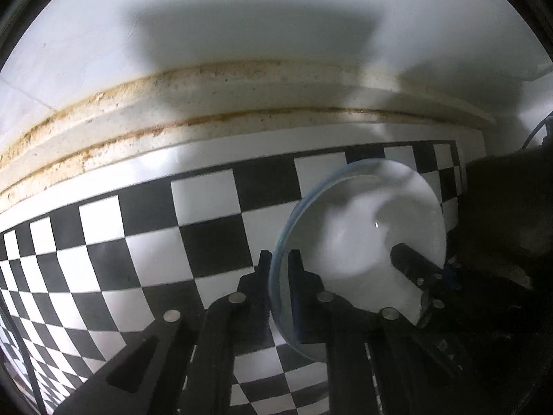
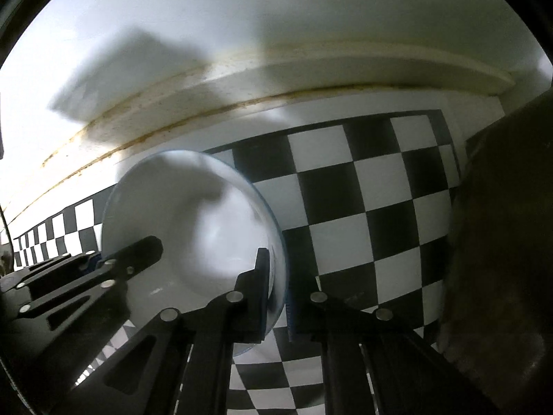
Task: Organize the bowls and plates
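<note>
Both grippers were clamped on one white plate (image 1: 359, 235), held on edge above the checkered mat (image 1: 145, 242). Left gripper (image 1: 279, 263) had its fingers nearly closed, pinching the plate's left rim. Right gripper (image 2: 276, 269) was likewise nearly closed on the opposite rim. Stained white wall ledge (image 1: 172, 110) ran behind the mat. Plate was blurred.

The plate (image 1: 363, 228) stands on edge above the checkered mat (image 1: 138, 242), between the left gripper (image 1: 280, 263) and right gripper (image 2: 276, 266). Behind the mat runs a raised ledge (image 1: 207, 110), then the wall (image 1: 242, 0).
</note>
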Available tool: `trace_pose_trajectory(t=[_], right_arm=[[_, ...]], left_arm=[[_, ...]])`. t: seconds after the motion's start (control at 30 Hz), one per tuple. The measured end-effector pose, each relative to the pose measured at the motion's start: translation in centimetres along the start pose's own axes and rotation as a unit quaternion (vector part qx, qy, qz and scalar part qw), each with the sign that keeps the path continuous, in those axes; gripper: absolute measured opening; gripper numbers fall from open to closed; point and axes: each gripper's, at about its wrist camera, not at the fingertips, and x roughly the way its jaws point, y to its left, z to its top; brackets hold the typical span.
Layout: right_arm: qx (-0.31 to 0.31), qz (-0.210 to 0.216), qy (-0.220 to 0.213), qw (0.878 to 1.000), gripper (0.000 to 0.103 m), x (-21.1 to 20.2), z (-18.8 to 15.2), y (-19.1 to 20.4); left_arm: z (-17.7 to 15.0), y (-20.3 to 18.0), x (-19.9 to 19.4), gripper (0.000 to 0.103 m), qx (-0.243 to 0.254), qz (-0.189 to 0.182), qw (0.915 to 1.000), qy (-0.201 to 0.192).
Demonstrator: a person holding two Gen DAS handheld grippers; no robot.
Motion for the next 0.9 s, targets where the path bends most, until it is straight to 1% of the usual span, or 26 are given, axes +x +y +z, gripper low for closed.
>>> trace_pose_trajectory(t=[0.13, 0.2, 0.43, 0.47, 0.5, 0.57, 0.63, 0.77, 0.9], right_arm=[[-0.006, 0.006, -0.005, 1.0, 0.008, -1.2, -0.6, 0.4], [-0.007, 0.01, -0.007, 1.0, 0.008, -1.6, -0.7, 0.5], [-0.014, 0.025, -0.027, 0.999, 0.008, -4.8, -3.5, 1.3], [-0.016, 0.027, -0.033, 0.999, 0.008, -5.5, -4.1, 1.4], [-0.017, 0.03, -0.036, 0.999, 0.008, -6.2, -4.7, 1.3], [-0.017, 0.035, -0.044, 0.998, 0.008, -7.9, -6.1, 1.0], [-0.019, 0.038, -0.052, 0.998, 0.008, -8.6, -7.3, 1.3], [-0.02, 0.044, -0.07, 0.996, 0.008, -11.3, -10.7, 1.2], [-0.015, 0.048, -0.084, 0.995, 0.008, -13.3, -14.1, 0.8]], left_arm=[[-0.7, 0.3, -1.0, 0.008, -0.004, -0.003, 1.0, -0.008], [-1.2, 0.3, -1.7, 0.008, -0.002, 0.002, 0.9999, -0.012], [-4.1, 0.2, -4.9, 0.008, 0.007, 0.008, 0.9993, -0.035], [-4.7, 0.1, -5.6, 0.008, 0.011, 0.011, 0.9991, -0.039], [-5.2, 0.1, -6.1, 0.008, 0.016, 0.005, 0.9987, -0.047], [-6.5, -0.2, -7.4, 0.008, 0.023, 0.01, 0.9982, -0.055], [-7.7, -0.3, -8.5, 0.008, 0.025, 0.009, 0.9978, -0.061], [-10.8, -0.3, -11.1, 0.008, 0.039, 0.011, 0.9964, -0.075], [-13.8, -0.8, -12.8, 0.008, 0.055, 0.008, 0.9949, -0.084]])
